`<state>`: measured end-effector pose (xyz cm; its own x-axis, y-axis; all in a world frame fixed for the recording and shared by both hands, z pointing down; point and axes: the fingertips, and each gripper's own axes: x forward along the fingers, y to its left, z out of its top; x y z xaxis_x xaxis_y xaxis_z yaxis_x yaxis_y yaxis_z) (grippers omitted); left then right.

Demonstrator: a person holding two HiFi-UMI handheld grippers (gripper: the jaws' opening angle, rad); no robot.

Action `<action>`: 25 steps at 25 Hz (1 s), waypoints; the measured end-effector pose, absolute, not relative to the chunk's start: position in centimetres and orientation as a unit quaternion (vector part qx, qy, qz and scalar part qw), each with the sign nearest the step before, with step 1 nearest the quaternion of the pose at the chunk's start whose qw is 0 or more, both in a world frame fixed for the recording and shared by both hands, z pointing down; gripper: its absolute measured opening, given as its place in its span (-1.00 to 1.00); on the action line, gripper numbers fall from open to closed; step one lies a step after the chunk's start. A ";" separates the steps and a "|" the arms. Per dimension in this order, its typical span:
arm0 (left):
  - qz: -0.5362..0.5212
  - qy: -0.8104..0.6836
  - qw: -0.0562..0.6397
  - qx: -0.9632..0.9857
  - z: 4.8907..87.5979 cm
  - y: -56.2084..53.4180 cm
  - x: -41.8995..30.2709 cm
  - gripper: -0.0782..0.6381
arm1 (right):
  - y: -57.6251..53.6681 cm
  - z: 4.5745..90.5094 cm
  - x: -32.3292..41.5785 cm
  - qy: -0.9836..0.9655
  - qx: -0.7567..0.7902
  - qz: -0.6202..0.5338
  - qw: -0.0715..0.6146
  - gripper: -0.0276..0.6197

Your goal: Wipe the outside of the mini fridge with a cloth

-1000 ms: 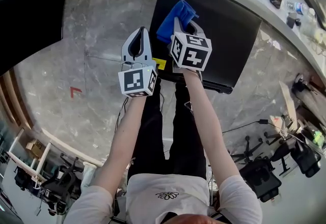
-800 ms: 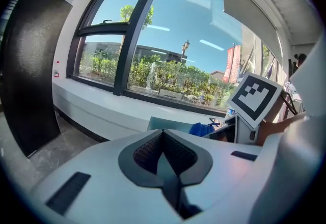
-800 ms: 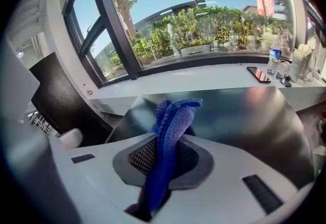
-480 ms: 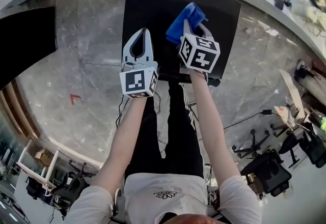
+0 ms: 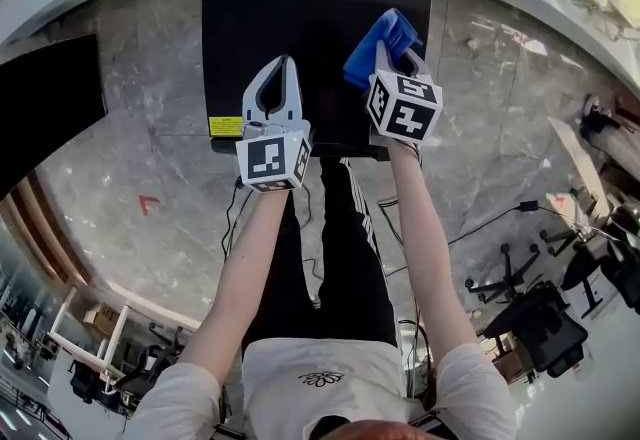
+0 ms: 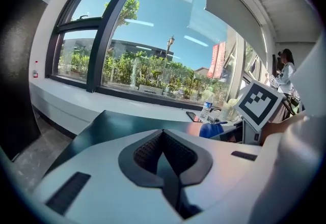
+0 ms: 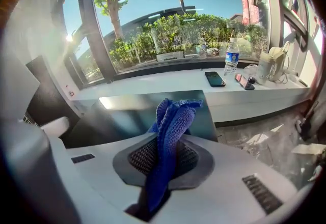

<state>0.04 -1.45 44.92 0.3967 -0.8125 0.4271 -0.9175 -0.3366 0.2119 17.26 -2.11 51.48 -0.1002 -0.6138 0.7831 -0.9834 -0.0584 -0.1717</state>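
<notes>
A black mini fridge (image 5: pixel 300 23) stands on the stone floor against the window ledge; I look down on its top. Its dark glossy top also shows in the left gripper view (image 6: pixel 117 123) and the right gripper view (image 7: pixel 127 111). My right gripper (image 5: pixel 392 50) is shut on a blue cloth (image 5: pixel 380 43), held above the fridge top's right part; the cloth (image 7: pixel 170 136) sticks up from between the jaws. My left gripper (image 5: pixel 273 78) hovers over the fridge's front left part, jaws shut with nothing between them (image 6: pixel 164 154).
A white ledge (image 7: pixel 168 80) behind the fridge carries a phone (image 7: pixel 215 79), a water bottle (image 7: pixel 232 60) and small appliances. A dark cabinet (image 5: pixel 45 93) stands left of the fridge. Cables (image 5: pixel 470 228) trail on the floor at right, near office chairs (image 5: pixel 540 323).
The view has shifted so the fridge lies more squarely under both grippers. The right gripper with the cloth has moved rightward over the fridge top; the left stays put.
</notes>
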 end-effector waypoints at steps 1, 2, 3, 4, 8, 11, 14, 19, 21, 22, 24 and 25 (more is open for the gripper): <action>0.124 -0.533 0.213 0.809 44.9 -1.3 0.6 -0.77 | -1.8 51.5 18.2 -0.637 0.627 0.374 0.248 -0.71; 0.124 -0.531 0.213 0.811 44.9 -1.1 1.0 -0.77 | -1.4 51.5 19.1 -0.633 0.630 0.374 0.249 -0.71; 0.124 -0.529 0.213 0.812 44.8 -1.0 1.4 -0.77 | -1.1 51.5 19.9 -0.628 0.634 0.375 0.250 -0.71; 0.125 -0.528 0.212 0.813 44.7 -0.9 1.8 -0.77 | -0.8 51.5 20.8 -0.624 0.638 0.375 0.251 -0.71; 0.127 -0.525 0.212 0.814 44.8 -0.6 2.5 -0.77 | 0.3 51.7 23.7 -0.605 0.653 0.378 0.254 -0.71; 0.127 -0.526 0.211 0.814 44.6 -0.5 2.7 -0.77 | 0.9 51.7 25.5 -0.593 0.664 0.378 0.252 -0.71; 0.128 -0.526 0.209 0.814 44.4 -0.3 2.5 -0.77 | 1.3 51.6 26.3 -0.586 0.672 0.378 0.250 -0.71; 0.130 -0.531 0.209 0.810 44.7 -0.4 1.3 -0.77 | 2.1 52.1 29.0 -0.537 0.709 0.382 0.252 -0.71; 0.129 -0.535 0.211 0.808 44.8 -0.4 0.8 -0.77 | 3.0 52.2 30.7 -0.509 0.728 0.390 0.243 -0.71; 0.130 -0.536 0.210 0.808 45.0 -0.5 0.5 -0.77 | 3.3 52.1 31.2 -0.501 0.734 0.392 0.237 -0.71; 0.131 -0.538 0.210 0.806 45.3 -0.6 -0.3 -0.77 | 3.7 51.5 31.2 -0.500 0.739 0.388 0.231 -0.71; 0.132 -0.541 0.212 0.803 45.4 -0.7 -0.8 -0.77 | 3.8 51.0 30.8 -0.506 0.738 0.382 0.232 -0.71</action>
<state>-0.78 -0.69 45.42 0.3801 -0.8134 0.4403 -0.9248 -0.3252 0.1975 30.83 3.77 51.00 0.1959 -0.5683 0.7991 -0.9238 -0.3803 -0.0440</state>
